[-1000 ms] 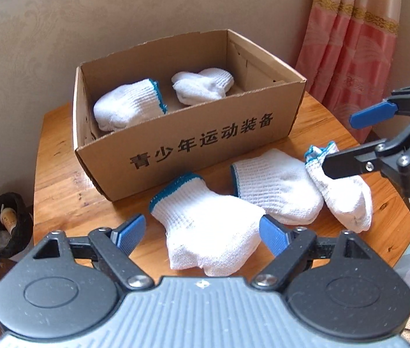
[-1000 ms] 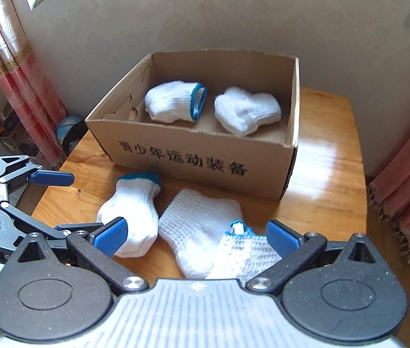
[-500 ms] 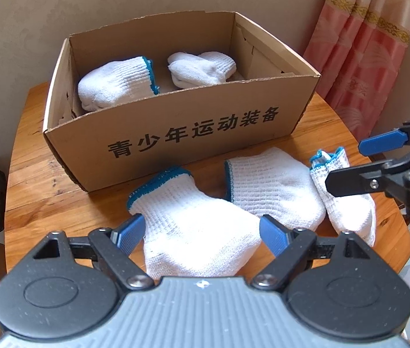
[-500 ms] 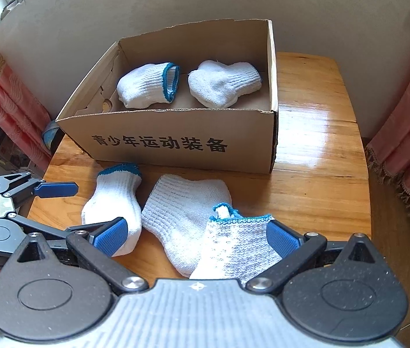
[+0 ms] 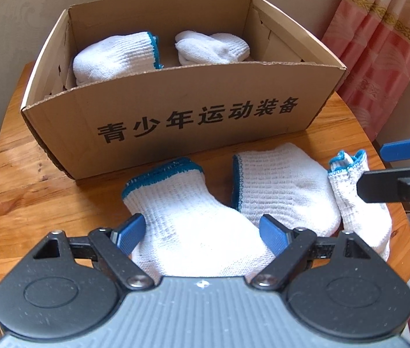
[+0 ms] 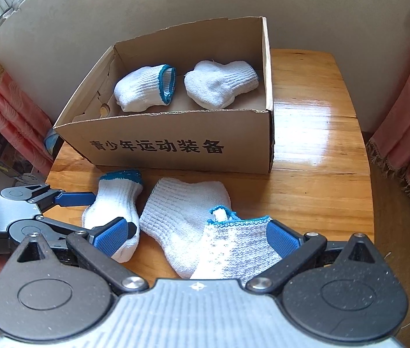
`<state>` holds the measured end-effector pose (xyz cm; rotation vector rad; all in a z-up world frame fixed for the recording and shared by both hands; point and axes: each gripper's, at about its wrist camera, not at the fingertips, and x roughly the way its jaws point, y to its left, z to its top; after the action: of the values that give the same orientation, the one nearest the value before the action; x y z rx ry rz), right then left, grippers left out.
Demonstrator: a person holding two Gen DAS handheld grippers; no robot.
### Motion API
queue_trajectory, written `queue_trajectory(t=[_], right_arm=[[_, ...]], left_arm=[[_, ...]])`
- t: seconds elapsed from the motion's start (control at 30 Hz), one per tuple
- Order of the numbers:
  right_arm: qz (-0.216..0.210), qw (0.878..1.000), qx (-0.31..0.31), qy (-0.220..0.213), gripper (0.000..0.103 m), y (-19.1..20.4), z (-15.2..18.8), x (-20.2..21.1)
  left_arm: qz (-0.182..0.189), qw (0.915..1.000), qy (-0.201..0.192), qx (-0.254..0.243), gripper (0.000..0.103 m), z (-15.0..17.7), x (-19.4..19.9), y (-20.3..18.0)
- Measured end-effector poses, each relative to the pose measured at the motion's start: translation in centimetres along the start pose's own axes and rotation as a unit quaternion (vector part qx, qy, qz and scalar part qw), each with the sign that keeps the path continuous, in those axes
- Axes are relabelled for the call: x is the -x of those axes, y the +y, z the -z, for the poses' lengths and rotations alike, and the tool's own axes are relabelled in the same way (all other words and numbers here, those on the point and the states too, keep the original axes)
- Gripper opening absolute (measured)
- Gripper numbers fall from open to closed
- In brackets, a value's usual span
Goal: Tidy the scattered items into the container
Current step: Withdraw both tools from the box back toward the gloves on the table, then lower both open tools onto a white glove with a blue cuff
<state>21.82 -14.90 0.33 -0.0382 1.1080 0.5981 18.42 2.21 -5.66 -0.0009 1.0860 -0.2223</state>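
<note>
White knit gloves lay on the table point(image 5: 16, 174) below the box point(image 5: 176, 116), in the lower half of both frames. The left gripper point(image 5: 202, 232) straddled the left glove point(image 5: 193, 220), jaws wide, its length running up-frame; the right gripper point(image 6: 196, 236), spread, bracketed the right glove point(image 6: 239, 249), unclamped.

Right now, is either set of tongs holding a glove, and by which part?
Nothing is held. The left tongs stand open around the nearest glove; the right tongs stand open around another glove.
</note>
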Motion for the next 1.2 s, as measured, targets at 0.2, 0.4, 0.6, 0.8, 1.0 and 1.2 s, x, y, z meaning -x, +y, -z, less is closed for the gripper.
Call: queue_trajectory(t=[0.2, 0.4, 0.6, 0.8, 1.0, 1.2], right_arm=[[-0.002, 1.000, 0.010, 0.001, 0.103, 0.8, 0.2, 0.0], [-0.004, 1.000, 0.020, -0.001, 0.103, 1.7, 0.2, 0.2], [-0.006, 0.999, 0.038, -0.006, 0.103, 2.7, 0.5, 0.5], [-0.027, 0.998, 0.062, -0.003, 0.103, 3.6, 1.0, 0.9], [-0.041, 0.996, 0.085, -0.003, 0.103, 4.8, 1.3, 1.6], [-0.079, 0.995, 0.066, -0.004, 0.103, 3.9, 1.4, 3.1]], left_arm=[[-0.001, 0.9997, 0.006, -0.023, 0.089, 1.4, 0.7, -0.2], [0.007, 0.9997, 0.018, -0.012, 0.089, 2.4, 1.5, 0.0], [0.041, 0.9979, 0.038, -0.033, 0.089, 3.6, 2.4, -0.3], [0.018, 0.9989, 0.021, -0.037, 0.089, 3.2, 3.8, 1.4], [0.001, 0.9994, -0.002, -0.034, 0.089, 0.8, 3.8, 2.4], [-0.014, 0.9979, -0.017, -0.060, 0.089, -1.0, 1.4, 0.5]])
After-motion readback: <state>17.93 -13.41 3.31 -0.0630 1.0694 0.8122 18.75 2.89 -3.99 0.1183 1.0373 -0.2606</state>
